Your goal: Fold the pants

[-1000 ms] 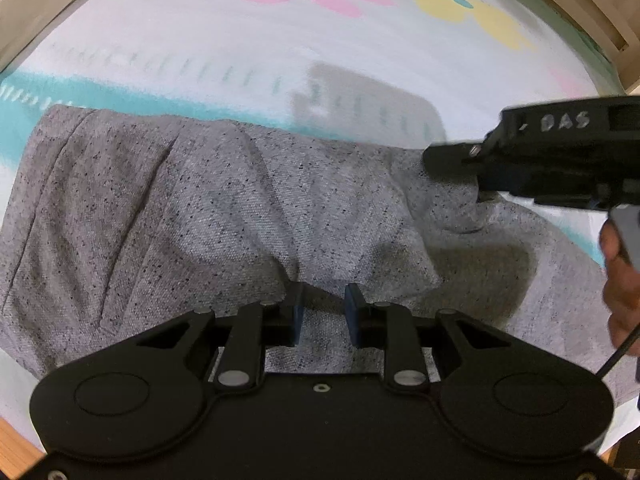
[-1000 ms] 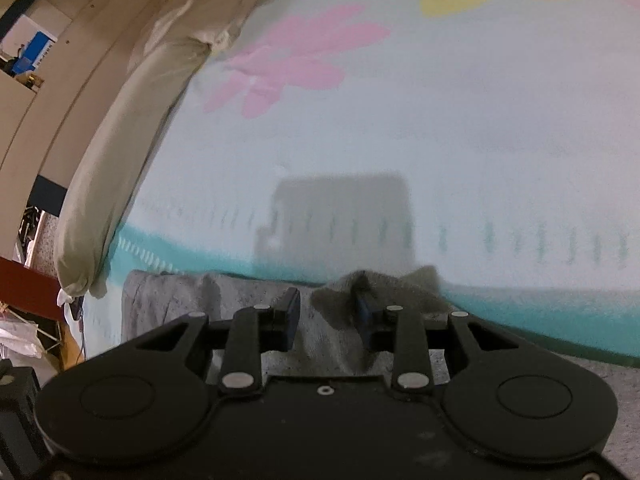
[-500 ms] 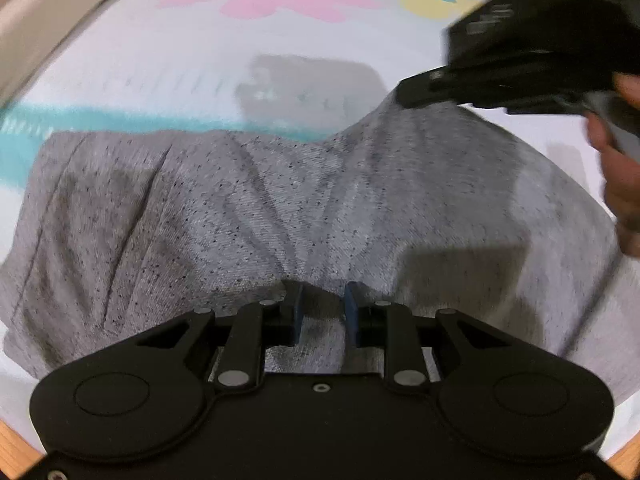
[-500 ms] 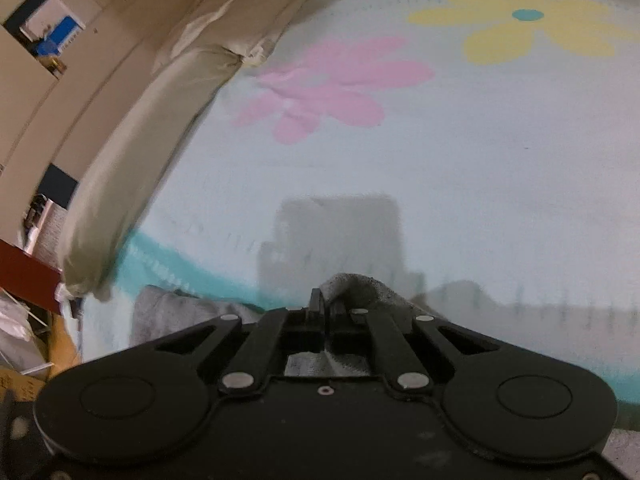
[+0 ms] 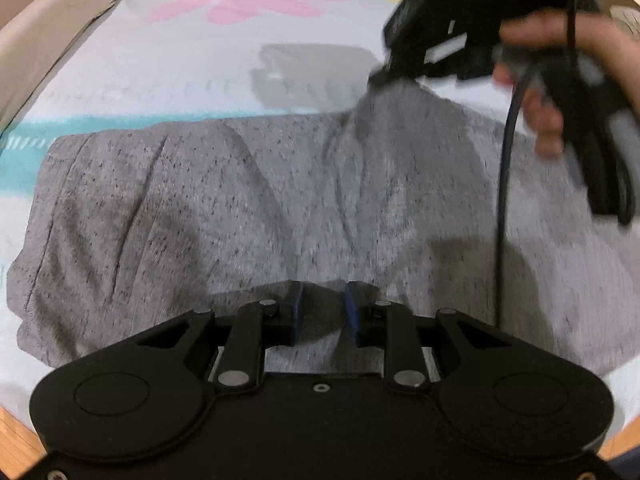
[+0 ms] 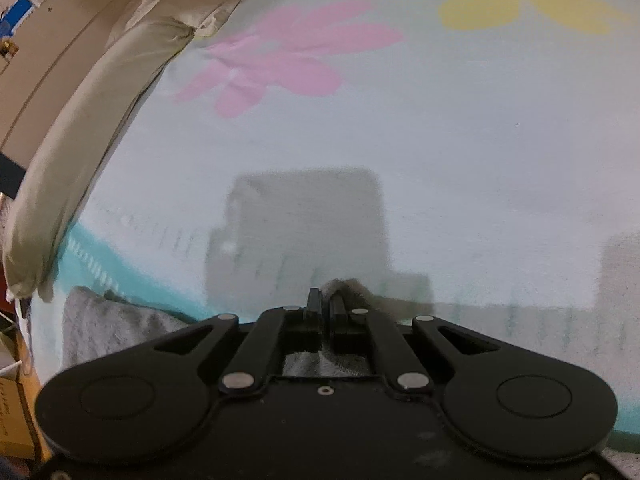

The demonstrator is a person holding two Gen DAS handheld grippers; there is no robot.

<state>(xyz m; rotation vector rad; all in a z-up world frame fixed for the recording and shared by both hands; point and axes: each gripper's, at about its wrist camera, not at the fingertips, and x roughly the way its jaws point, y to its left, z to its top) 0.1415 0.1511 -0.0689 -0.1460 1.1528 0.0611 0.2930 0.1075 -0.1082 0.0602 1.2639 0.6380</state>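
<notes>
While the grey speckled pants (image 5: 248,200) lie spread across the pale bedspread (image 5: 160,72), which carries a pink flower print (image 6: 288,56), a yellow flower print (image 6: 516,4) and a teal band (image 6: 132,276), a beige rolled pillow (image 6: 80,136) borders the bedspread on the far left side and cardboard boxes (image 6: 12,412) stand beyond the bed edge at lower left in the right wrist view. The left gripper (image 5: 322,312) hovers just above the near edge of the pants with its blue pads (image 5: 297,312) apart; fabric lies between and beneath them, but whether the pads press on it cannot be determined. The right gripper (image 6: 326,306) is clamped on a bunched peak of the pants, with its jaws easing apart by a small amount while the cloth stays pinched between them. In the left wrist view the right gripper and the hand (image 5: 560,64) holding it occupy the upper right, and a black cable (image 5: 504,184) hangs across the right portion of the pants, blocking part of that area. A square shadow (image 6: 304,232) falls on the bedspread ahead of the right gripper. Compared with one second earlier, the right gripper, then open around the fabric edge, has closed on it and lifted the cloth into a tent shape, and the fabric once bunched near the middle is now drawn flatter. The left gripper holds the same gap as before.
</notes>
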